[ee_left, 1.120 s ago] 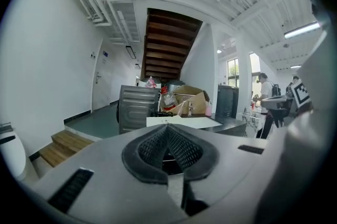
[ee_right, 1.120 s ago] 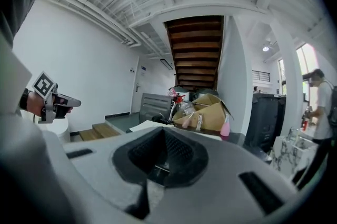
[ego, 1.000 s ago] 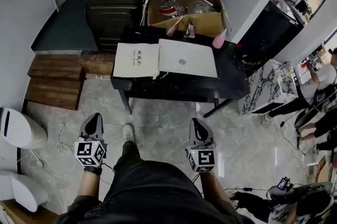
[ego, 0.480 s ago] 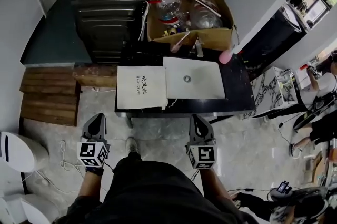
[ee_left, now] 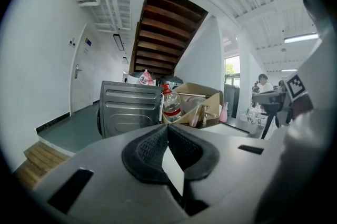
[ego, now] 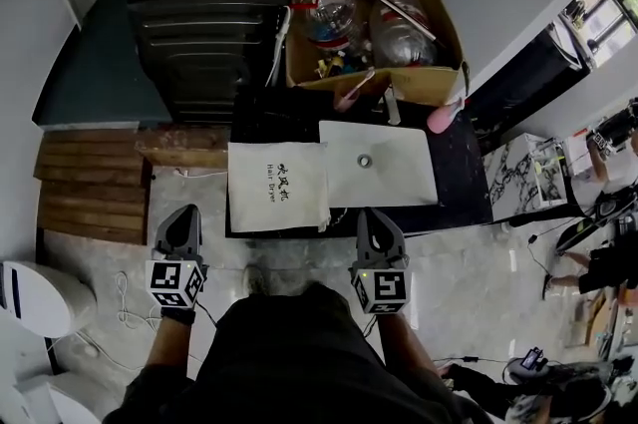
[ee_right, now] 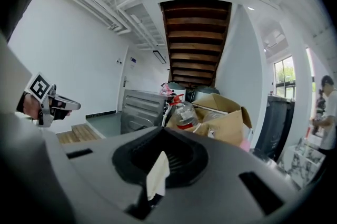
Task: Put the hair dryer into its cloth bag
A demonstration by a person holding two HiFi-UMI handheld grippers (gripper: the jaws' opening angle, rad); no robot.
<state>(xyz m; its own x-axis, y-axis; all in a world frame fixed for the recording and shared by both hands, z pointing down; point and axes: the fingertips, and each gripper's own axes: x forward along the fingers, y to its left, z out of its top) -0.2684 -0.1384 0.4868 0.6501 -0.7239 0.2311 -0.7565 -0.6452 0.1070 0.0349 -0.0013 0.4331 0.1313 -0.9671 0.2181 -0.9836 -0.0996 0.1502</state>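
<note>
Nearest: left gripper (ego: 183, 214) and right gripper (ego: 371, 214), both held short of the desk (ego: 274, 118), each just off its near edge. Jaws pressed together on both, nothing between them.

Cloth bag (ego: 277, 185): white, dark print, lying flat at the desk's near-left corner, lower hem reaching the near edge. Flat white box (ego: 391, 171) with a small round mark lies edge to edge with the bag's right side, towards the middle of the desk.

Far edge: open cardboard box (ego: 424, 81) holding plastic bottles (ego: 329, 13). Pink bottle (ego: 444, 118) at the far-right corner.

Beyond the desk, to the left: dark metal cabinet (ego: 204, 43). Wooden steps (ego: 95, 183) on the floor, left of the desk.
</note>
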